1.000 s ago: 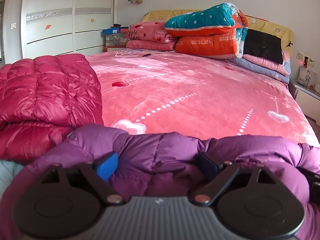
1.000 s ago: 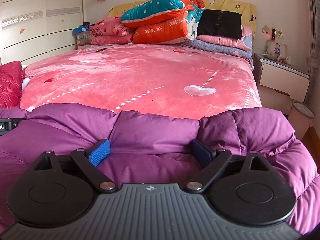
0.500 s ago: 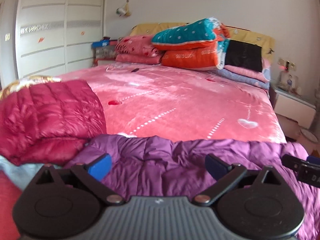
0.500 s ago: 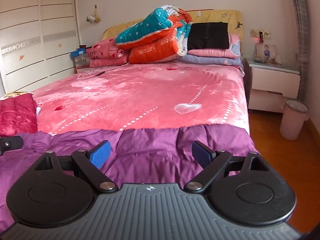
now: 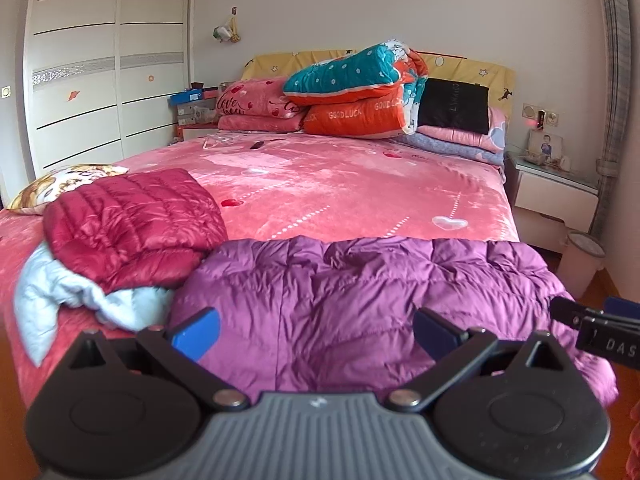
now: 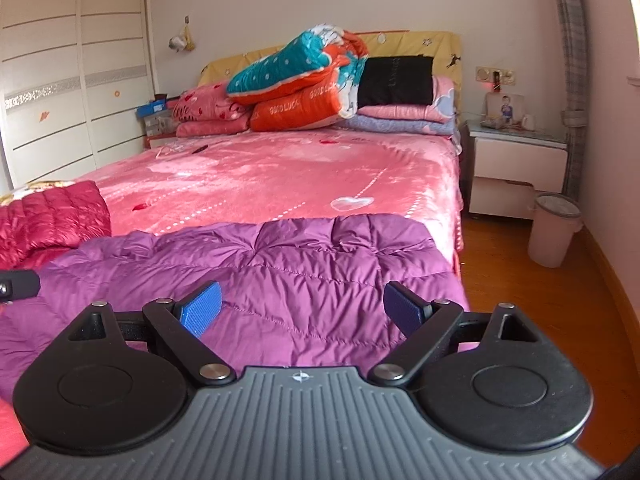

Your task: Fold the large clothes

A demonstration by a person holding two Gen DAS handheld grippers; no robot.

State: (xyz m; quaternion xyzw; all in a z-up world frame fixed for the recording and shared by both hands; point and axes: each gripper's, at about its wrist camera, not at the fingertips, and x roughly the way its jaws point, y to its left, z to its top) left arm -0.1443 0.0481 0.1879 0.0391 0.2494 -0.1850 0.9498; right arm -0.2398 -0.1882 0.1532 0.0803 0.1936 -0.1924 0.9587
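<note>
A purple quilted down coat (image 5: 372, 292) lies folded across the near end of the pink bed (image 5: 340, 184); it also shows in the right wrist view (image 6: 260, 272). My left gripper (image 5: 316, 334) is open and empty, raised above the coat's near edge. My right gripper (image 6: 302, 312) is open and empty, also above the coat, near its right end. The right gripper's fingertips (image 5: 580, 312) show at the right edge of the left wrist view. The left gripper's tip (image 6: 16, 284) shows at the left edge of the right wrist view.
A folded dark red down jacket (image 5: 132, 220) lies on a light blue garment (image 5: 80, 296) left of the coat. Folded quilts and pillows (image 5: 360, 100) are piled at the headboard. A nightstand (image 6: 516, 168) and pink bin (image 6: 554, 228) stand on the wooden floor at right.
Both grippers have let go of the purple coat, opened wide and pulled back and up. The coat now lies flat on the bed.
</note>
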